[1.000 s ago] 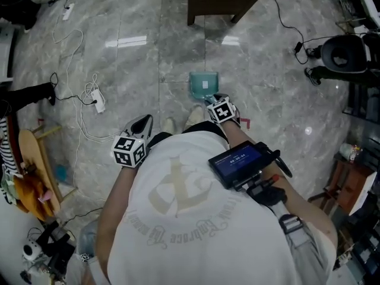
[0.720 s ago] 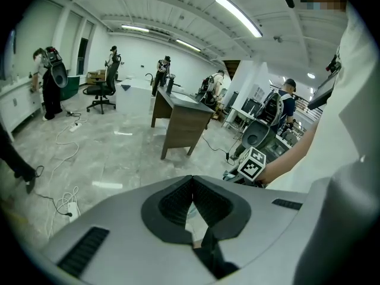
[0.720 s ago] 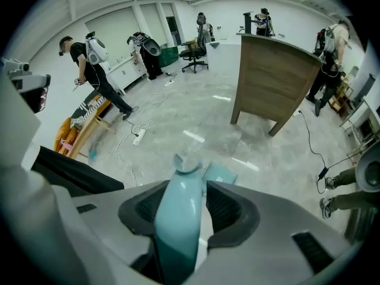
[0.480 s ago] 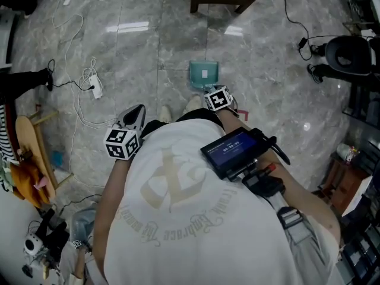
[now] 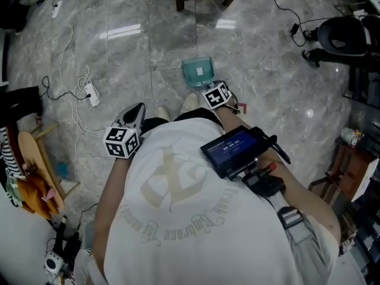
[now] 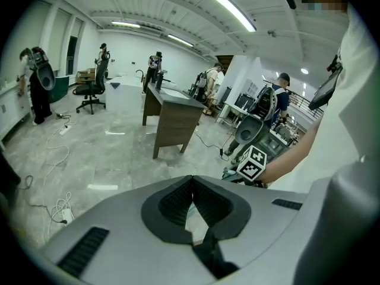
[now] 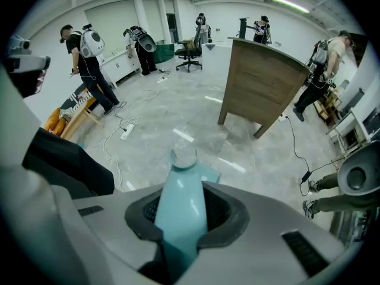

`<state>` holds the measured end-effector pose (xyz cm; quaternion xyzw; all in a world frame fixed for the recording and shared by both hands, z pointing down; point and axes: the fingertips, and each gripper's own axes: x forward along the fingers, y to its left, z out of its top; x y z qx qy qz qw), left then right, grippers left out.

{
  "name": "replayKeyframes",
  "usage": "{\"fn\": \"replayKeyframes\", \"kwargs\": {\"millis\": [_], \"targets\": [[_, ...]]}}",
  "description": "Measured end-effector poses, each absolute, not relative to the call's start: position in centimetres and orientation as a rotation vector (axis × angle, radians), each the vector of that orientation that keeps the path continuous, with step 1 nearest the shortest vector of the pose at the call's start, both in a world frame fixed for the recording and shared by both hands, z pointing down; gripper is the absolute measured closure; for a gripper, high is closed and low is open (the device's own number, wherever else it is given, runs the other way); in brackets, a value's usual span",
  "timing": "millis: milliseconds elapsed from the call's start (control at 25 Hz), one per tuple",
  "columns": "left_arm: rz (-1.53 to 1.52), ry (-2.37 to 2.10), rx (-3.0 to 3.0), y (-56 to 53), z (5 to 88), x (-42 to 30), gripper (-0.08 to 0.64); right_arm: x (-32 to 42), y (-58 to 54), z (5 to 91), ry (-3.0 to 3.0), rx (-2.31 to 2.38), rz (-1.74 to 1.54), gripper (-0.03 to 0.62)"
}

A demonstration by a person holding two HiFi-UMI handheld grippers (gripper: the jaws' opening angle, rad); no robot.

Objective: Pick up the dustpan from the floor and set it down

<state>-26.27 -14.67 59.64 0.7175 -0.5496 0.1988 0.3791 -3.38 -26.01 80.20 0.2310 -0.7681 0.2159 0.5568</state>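
Right claw [image 7: 181, 219] closing on glossy, tapered, seemingly plastic dustpan [image 7: 181, 198] handle.

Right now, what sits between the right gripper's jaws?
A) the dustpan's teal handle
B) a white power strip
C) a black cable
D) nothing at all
A: the right gripper has the teal handle of the dustpan between its jaws, which are closing on it.
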Motion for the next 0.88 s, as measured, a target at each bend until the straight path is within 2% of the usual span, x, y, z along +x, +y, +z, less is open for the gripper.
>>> {"fn": "replayKeyframes", "kwargs": {"millis": [880], "targets": [[0.499,-1.195,2.088,-22.0,59.2,-24.9,0.548,-1.7,-25.7,75.7,-1.872,0.689,0.570,0.499]]}}
